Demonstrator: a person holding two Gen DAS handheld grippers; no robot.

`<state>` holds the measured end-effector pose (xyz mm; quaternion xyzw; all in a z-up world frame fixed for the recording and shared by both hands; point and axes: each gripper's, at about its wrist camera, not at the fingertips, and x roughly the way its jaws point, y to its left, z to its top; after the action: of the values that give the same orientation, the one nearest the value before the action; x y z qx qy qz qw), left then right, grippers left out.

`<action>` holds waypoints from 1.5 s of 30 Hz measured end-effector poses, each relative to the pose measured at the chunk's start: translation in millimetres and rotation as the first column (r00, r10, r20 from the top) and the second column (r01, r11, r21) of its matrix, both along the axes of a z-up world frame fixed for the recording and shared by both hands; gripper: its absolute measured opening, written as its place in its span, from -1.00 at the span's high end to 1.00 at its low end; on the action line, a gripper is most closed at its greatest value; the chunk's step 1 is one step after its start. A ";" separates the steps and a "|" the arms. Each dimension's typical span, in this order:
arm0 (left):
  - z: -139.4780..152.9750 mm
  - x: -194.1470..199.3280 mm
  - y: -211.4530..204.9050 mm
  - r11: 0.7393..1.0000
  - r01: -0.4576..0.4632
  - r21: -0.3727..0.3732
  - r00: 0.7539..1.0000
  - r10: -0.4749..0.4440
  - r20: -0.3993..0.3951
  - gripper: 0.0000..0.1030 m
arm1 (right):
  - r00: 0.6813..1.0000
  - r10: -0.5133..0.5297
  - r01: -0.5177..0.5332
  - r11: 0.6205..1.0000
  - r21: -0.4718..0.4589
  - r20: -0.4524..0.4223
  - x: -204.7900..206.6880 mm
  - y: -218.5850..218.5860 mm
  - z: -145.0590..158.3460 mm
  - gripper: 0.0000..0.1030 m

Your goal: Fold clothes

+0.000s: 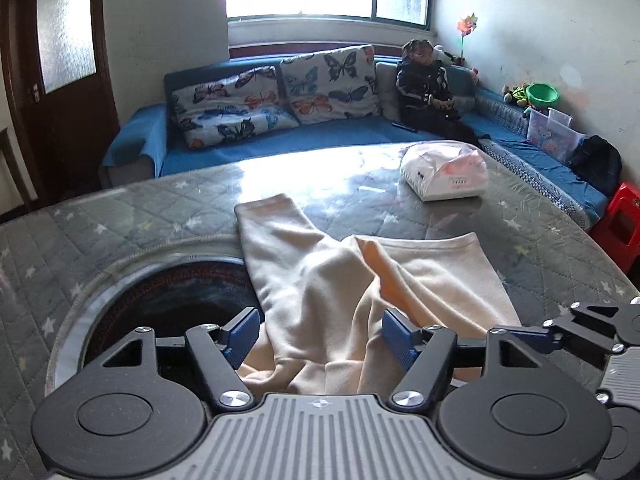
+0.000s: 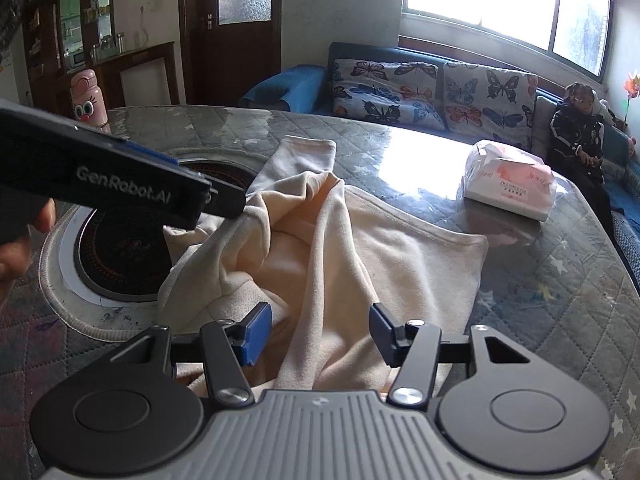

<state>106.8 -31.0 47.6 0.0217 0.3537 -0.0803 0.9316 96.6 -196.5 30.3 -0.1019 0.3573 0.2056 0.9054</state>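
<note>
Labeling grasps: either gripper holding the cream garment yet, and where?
Nothing is gripped. Left gripper and right gripper both stand open astride bunched folds at the cream garment's near edge, pads not pressing cloth.

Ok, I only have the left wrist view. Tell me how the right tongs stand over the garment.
Observer: The right tongs are open over the near part of the garment, not pinching it.
Operator: Now check the left tongs from the side.
Observer: Their tips sit at a raised fold beside the hob; I cannot tell whether they touch the cloth.
Operator: Report anything beyond the hob.
Observer: A pink bottle stands on the table, at its far edge.
</note>
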 end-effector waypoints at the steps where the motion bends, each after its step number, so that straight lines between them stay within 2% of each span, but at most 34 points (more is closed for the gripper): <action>1: 1.2 -0.3 -1.1 1.000 0.004 -0.001 1.000 -0.004 0.002 -0.41 | 1.000 -0.001 0.001 1.000 0.000 -0.001 0.0 0.2 -0.2 -0.07; 8: -0.4 4.5 -11.6 0.999 0.040 -0.009 0.999 -0.040 -0.004 -0.37 | 1.000 0.000 0.000 1.000 -0.008 0.001 -0.7 0.6 -0.7 -0.06; 11: -7.3 8.5 -12.6 0.998 0.059 -0.007 0.998 -0.059 -0.026 0.06 | 1.000 -0.003 0.003 1.000 -0.004 -0.001 -0.8 -0.5 -0.9 -0.03; 13: -11.6 10.3 -10.9 0.997 0.073 -0.013 0.996 -0.074 -0.040 0.55 | 1.000 -0.004 0.004 1.000 -0.002 -0.002 -0.7 -1.2 -0.7 0.01; 15: -14.8 10.5 -7.5 0.997 0.079 -0.020 0.996 -0.080 -0.048 0.76 | 1.000 -0.007 0.007 1.000 0.000 -0.002 -0.6 -1.7 -0.2 0.04; 17: -16.7 8.8 -3.2 0.997 0.080 -0.023 0.996 -0.081 -0.047 0.83 | 1.000 -0.008 0.008 1.000 0.002 -0.002 -0.8 -2.2 0.1 0.08; 28: -20.7 -14.3 31.8 0.999 0.022 -0.046 0.999 -0.025 -0.047 0.86 | 1.000 -0.016 0.016 1.000 0.017 0.010 0.1 -0.2 2.3 0.26; 31: -20.3 -18.5 36.1 0.999 0.012 -0.050 0.999 -0.014 -0.048 0.86 | 1.000 -0.009 0.009 1.000 0.024 0.010 1.4 2.7 3.2 0.33; 36: -21.4 -18.3 34.4 0.998 0.023 -0.062 0.998 -0.027 -0.054 0.85 | 1.000 0.003 -0.003 1.000 0.014 -0.002 1.6 8.4 -1.0 0.33; 39: -21.9 -16.8 31.1 0.997 0.032 -0.071 0.998 -0.037 -0.060 0.76 | 1.000 0.003 -0.003 1.000 0.006 -0.012 1.3 8.7 -4.2 0.34; 41: -22.8 -15.6 28.7 0.998 0.028 -0.065 0.997 -0.032 -0.066 0.59 | 1.000 0.002 -0.002 1.000 0.005 -0.017 1.5 7.8 -6.0 0.42; 42: -24.0 -14.6 28.0 0.998 0.026 -0.066 0.997 -0.030 -0.071 0.39 | 1.000 0.001 -0.001 1.000 0.007 -0.019 1.7 7.1 -6.6 0.49; 43: -25.3 -13.6 27.4 0.997 0.025 -0.067 0.997 -0.030 -0.076 0.29 | 1.000 -0.001 0.001 1.000 0.009 -0.020 1.6 6.1 -6.9 0.51; 45: -28.0 -11.3 26.5 0.997 0.026 -0.068 0.996 -0.031 -0.084 0.29 | 1.000 -0.005 0.005 1.000 0.015 -0.023 1.5 4.2 -7.6 0.57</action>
<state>95.5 -4.5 19.6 -0.0079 0.3899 -0.1062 0.9147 98.1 -192.3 22.7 -0.0917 0.3662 0.2074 0.9025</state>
